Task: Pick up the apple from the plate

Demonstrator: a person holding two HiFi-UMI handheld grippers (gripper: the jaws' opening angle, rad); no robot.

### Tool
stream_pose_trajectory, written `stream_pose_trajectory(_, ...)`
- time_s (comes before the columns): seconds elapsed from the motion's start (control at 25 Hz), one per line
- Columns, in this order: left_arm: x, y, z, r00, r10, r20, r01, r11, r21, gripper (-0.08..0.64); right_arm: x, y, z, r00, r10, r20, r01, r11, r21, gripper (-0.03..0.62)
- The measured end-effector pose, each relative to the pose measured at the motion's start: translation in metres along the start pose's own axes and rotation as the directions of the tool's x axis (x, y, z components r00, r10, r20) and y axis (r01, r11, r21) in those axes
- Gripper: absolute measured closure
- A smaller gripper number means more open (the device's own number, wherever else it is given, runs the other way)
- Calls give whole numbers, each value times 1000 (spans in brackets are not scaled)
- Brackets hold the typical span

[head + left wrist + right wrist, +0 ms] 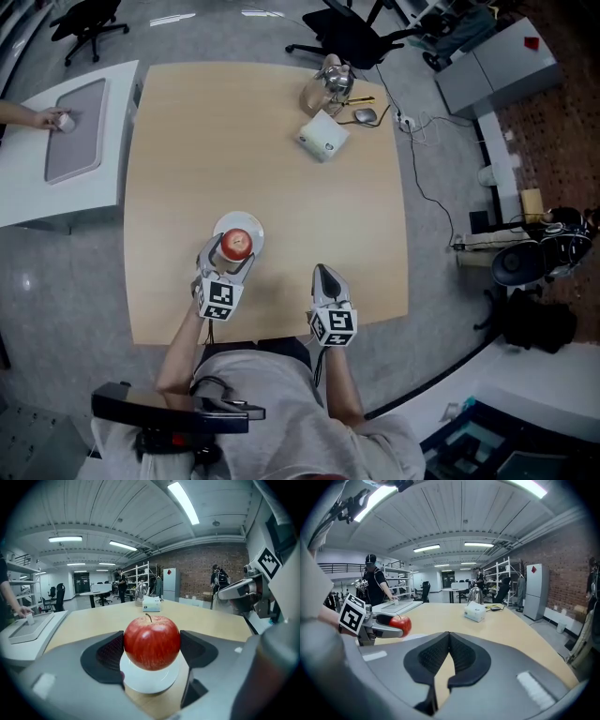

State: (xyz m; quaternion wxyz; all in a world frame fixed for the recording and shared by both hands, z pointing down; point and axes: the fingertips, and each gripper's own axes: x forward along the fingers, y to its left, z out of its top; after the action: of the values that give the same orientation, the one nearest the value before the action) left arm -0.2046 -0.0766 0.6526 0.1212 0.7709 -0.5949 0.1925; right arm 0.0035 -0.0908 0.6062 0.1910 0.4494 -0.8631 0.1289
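A red apple point(235, 244) is clamped between the pads of my left gripper point(225, 255), just above a small white plate point(251, 226) near the table's front edge. In the left gripper view the apple point(151, 641) fills the gap between both dark pads, and the plate point(150, 679) shows underneath it. My right gripper point(324, 278) rests to the right of the plate, shut with nothing in it; its pads point(461, 656) meet at the tips. From the right gripper view the apple point(399, 624) and the left gripper point(377, 625) appear at the left.
A white tissue box point(323, 136), a metal kettle point(325, 82) and a computer mouse point(365, 115) stand at the wooden table's point(272, 169) far right corner. A white side table point(66, 141) with a grey tray is at the left, a person's hand on it.
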Motion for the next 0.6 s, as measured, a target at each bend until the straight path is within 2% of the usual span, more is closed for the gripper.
stream_pose_trajectory(0.6, -26, -23, 24, 998, -50, 47, 48, 998, 48, 164, -26, -5, 3, 998, -63, 31, 62, 998, 10, 586)
